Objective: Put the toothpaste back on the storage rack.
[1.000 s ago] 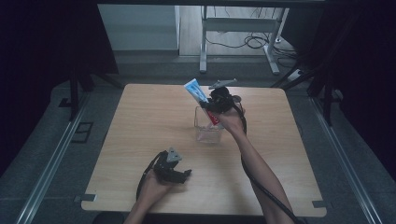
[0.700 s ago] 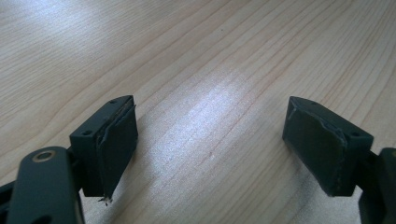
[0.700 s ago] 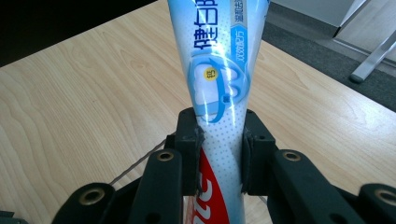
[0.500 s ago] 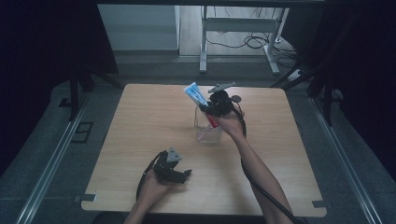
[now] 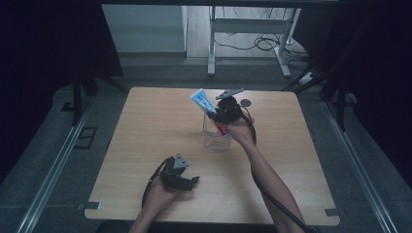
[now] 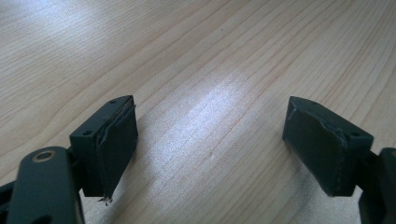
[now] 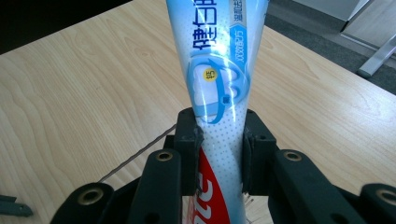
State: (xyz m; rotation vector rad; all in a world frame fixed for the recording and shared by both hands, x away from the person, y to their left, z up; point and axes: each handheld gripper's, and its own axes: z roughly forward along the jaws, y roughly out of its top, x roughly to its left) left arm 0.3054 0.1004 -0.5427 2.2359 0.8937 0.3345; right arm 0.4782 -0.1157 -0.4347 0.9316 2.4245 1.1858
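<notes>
Toothpaste tube [image 7: 217,70] is soft and light, squeezed mid-body by the right hand-held gripper [image 7: 219,154] over a clear cup [image 5: 216,138]. Left hand-held gripper [image 6: 210,154] rests wide apart, holding nothing, on the worktop [image 5: 145,126].

Left black two-jaw claw [image 5: 187,180]: flat dark pads, one torn at its edge, brass-ringed pivot, grey three-cornered top plate. Right black claw [image 5: 219,115]: matching plate, brass-ringed pivots, trailing black cable. Forearms bare, no sleeves.

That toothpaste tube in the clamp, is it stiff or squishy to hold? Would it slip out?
The toothpaste tube probably gives a little: the right gripper is shut on it and its pads seem to dent its sides. Its glossy skin looks slippery. Tilted over the clear cup, it holds straight, so likely not floppy.
</notes>
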